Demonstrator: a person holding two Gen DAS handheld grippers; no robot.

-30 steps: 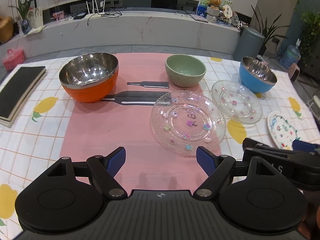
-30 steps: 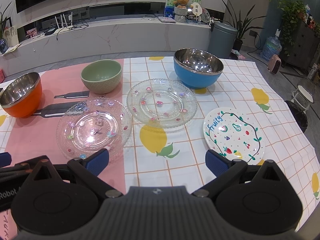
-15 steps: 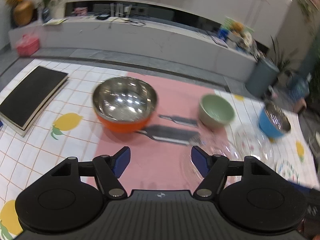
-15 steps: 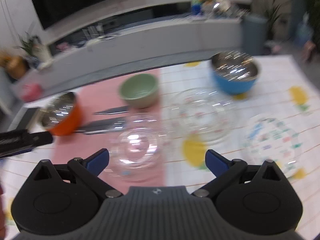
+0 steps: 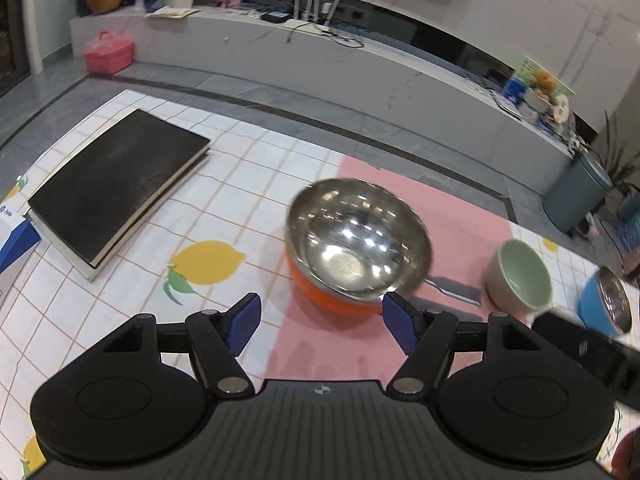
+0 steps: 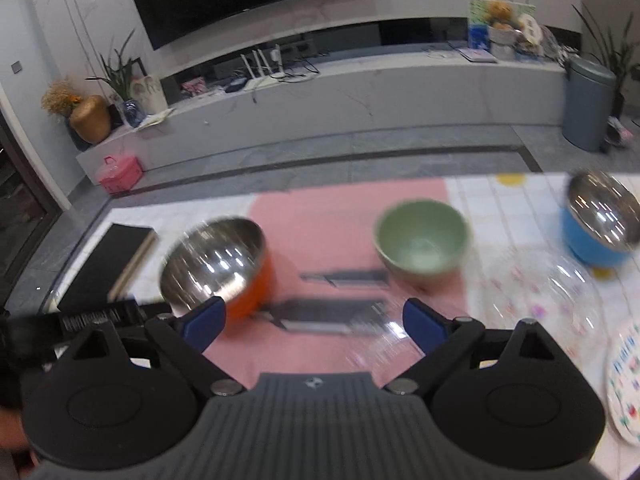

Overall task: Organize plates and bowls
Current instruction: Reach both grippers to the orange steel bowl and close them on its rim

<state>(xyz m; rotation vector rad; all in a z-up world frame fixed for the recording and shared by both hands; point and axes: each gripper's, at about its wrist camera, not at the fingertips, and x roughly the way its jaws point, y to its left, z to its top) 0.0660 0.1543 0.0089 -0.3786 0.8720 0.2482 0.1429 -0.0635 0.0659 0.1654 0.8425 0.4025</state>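
While both pairs of fingers are held apart with nothing between them, the left gripper (image 5: 320, 322) is seen above the near edge of the pink mat (image 5: 452, 216), just short of the orange bowl (image 5: 358, 246). Its jaws were drawn in a little a moment ago; those of the right gripper (image 6: 314, 322) have just been closing slightly, yet both remain released and empty.

On the desk (image 5: 256, 160), covered by a checked cloth with lemon prints, the orange bowl with its steel lining is set on the mat. To its right the green bowl (image 5: 520, 276) is found, and farther right the blue bowl (image 5: 604, 306), also steel-lined. In the right wrist view two clear glass plates (image 6: 544, 292) are made out, blurred, near the green and blue bowls, and a white painted plate (image 6: 624, 380) is cut by the right edge.

Two dark flat utensils (image 6: 340, 296) are laid on the mat between the orange and green bowls. A black book (image 5: 116, 184) is placed at the left end of the desk, well apart from the bowls, with a blue and white box (image 5: 14, 236) beside it. Writing on the left gripper's side bar is seen in the right wrist view, but it is too blurred to be read.
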